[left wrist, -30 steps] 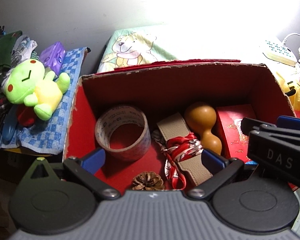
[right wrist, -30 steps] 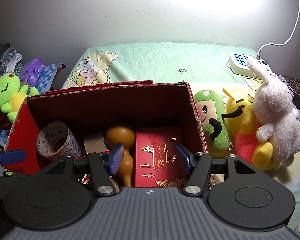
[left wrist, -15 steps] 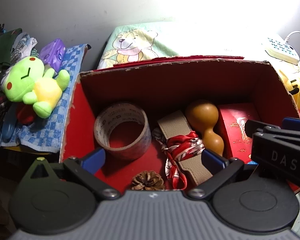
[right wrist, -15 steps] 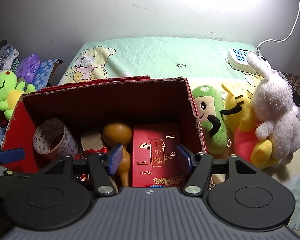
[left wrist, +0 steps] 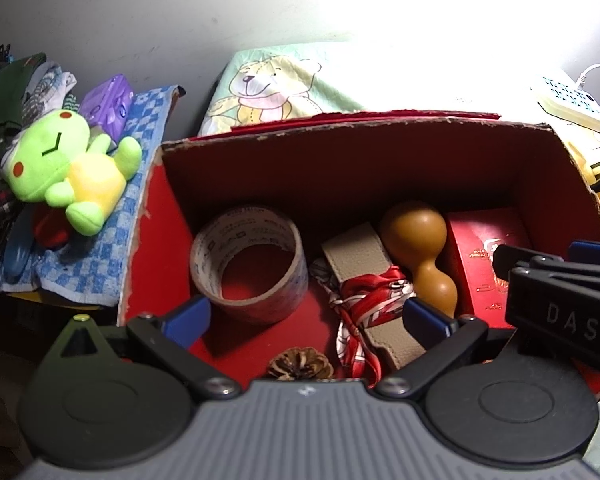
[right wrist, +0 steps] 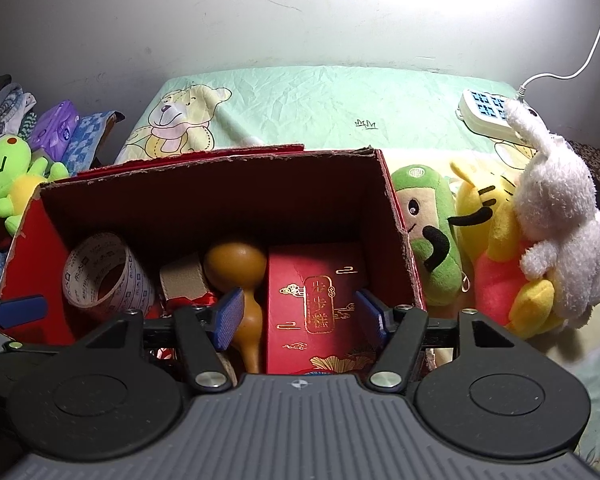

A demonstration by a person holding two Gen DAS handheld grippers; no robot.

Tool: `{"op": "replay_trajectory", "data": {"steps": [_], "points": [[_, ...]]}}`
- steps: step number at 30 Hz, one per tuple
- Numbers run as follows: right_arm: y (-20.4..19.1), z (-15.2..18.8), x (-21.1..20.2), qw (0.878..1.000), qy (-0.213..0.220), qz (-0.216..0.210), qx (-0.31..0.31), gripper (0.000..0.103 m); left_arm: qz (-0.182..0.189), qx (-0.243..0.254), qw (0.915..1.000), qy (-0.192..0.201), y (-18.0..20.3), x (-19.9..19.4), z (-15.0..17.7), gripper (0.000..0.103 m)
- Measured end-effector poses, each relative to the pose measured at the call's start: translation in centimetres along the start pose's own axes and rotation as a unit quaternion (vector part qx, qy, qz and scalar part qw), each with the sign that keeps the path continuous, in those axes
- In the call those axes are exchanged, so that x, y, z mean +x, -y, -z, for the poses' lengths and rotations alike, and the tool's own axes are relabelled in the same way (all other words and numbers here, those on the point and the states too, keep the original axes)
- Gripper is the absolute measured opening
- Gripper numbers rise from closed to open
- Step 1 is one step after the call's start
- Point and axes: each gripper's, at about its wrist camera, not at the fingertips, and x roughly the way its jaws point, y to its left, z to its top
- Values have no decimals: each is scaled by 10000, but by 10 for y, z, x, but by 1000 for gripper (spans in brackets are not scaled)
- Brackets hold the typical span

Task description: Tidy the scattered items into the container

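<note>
Nearest the left wrist camera, the left claw (left wrist: pixel 306 316) hangs over the near edge of the red cardboard box (left wrist: pixel 360 148), its blue pads spread wide apart with nothing between them. Just beneath it, on the box floor, lies a pinecone (left wrist: pixel 300 364). Beyond that a roll of tape (left wrist: pixel 248 260) stands tilted on the left, a beige strap (left wrist: pixel 360 256) wrapped with a red and white ribbon (left wrist: pixel 364 300) lies in the middle, and a tan gourd (left wrist: pixel 420 248) rests against the strap's right side. A red gift box (left wrist: pixel 484 256) fills the right end of the container, touching the gourd.

The right claw (right wrist: pixel 300 312) also sits at the box's near edge, fingers apart and empty, one pad in front of the gourd, the other over the gift box's right edge. Its black body shows at the right of the left wrist view.

Outside the box on its right, just beside the wall, lean a green plush (right wrist: pixel 428 240), a yellow plush (right wrist: pixel 496 248) and a white rabbit plush (right wrist: pixel 556 216). On the left a green frog plush (left wrist: pixel 64 168) lies on a blue checked cloth (left wrist: pixel 100 248), with a purple packet (left wrist: pixel 108 104) behind it. Farther back stretches a green sheet with a bear print (right wrist: pixel 300 108), and a white power strip (right wrist: pixel 488 112) rests near the wall.
</note>
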Motion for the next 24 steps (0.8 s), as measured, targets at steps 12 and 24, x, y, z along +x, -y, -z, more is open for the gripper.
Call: {"op": "replay_trajectory", "data": {"steps": [12,24], "points": [[-4,2,0,10000,-36,-19,-77,64,-10,-76,10000,14,-4,-1,5,102],[0,5,-2,10000,-40,-47,-31,65,-24,-52,10000,42,-1,-5,9,102]]}}
